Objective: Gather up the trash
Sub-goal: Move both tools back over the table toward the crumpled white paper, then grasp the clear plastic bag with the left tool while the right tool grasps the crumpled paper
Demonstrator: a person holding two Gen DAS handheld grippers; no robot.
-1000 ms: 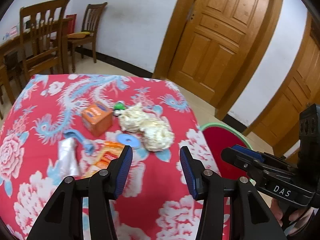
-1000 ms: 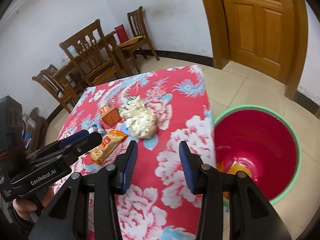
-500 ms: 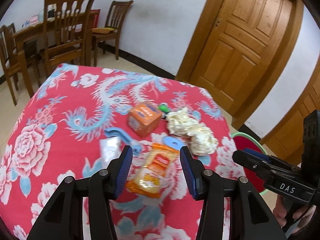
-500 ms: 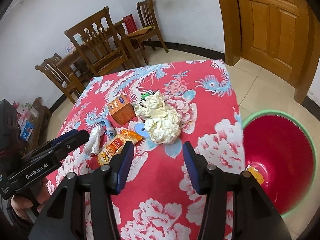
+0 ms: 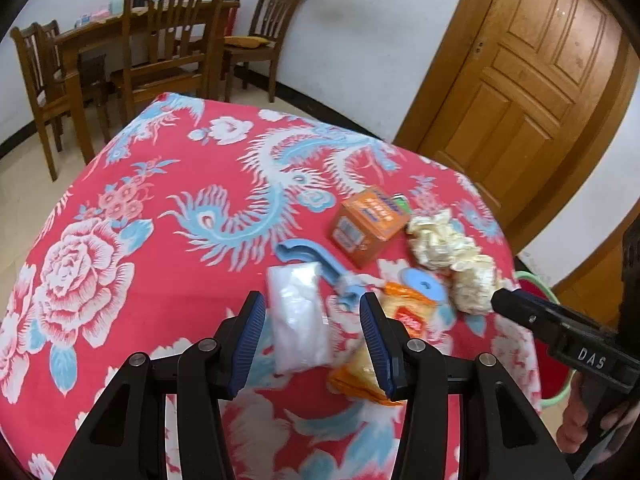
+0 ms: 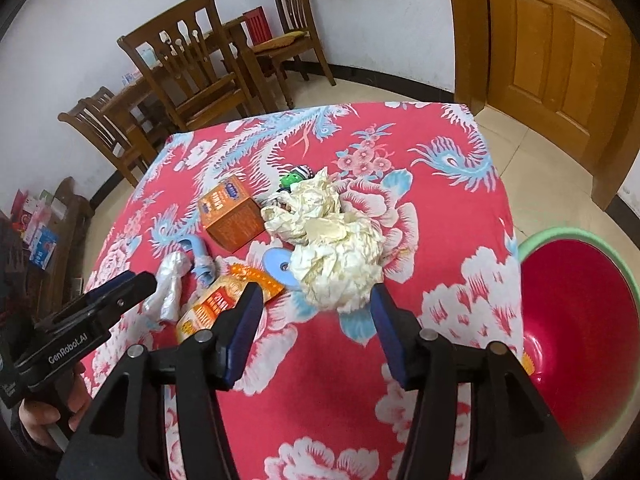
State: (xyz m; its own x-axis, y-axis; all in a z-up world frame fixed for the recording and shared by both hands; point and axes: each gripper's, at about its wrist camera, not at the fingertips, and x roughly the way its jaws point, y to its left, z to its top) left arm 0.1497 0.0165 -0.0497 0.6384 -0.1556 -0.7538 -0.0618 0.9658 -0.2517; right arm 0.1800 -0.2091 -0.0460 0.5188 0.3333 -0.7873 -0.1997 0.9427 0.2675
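Trash lies on a red flowered tablecloth [image 5: 160,200]. My left gripper [image 5: 312,336] is open, its fingers on either side of a clear plastic bag [image 5: 298,316], just above it. An orange snack packet [image 5: 384,344] lies beside its right finger. My right gripper [image 6: 316,328] is open, close in front of crumpled cream paper [image 6: 332,248]. An orange box [image 6: 230,216], a blue plastic piece [image 6: 200,256], a blue disc [image 6: 280,264] and a small green toy [image 6: 292,178] lie nearby. A red bin with a green rim [image 6: 576,320] stands to the right of the table.
Wooden chairs [image 6: 188,68] and a dining table [image 5: 100,36] stand behind the cloth-covered table. A wooden door [image 5: 532,80] is at the back right. The table's right edge drops to tiled floor [image 6: 540,184] beside the bin.
My left gripper has swung left and come down over the plastic bag. My right gripper has moved from near the bin towards the crumpled paper. Both stay open.
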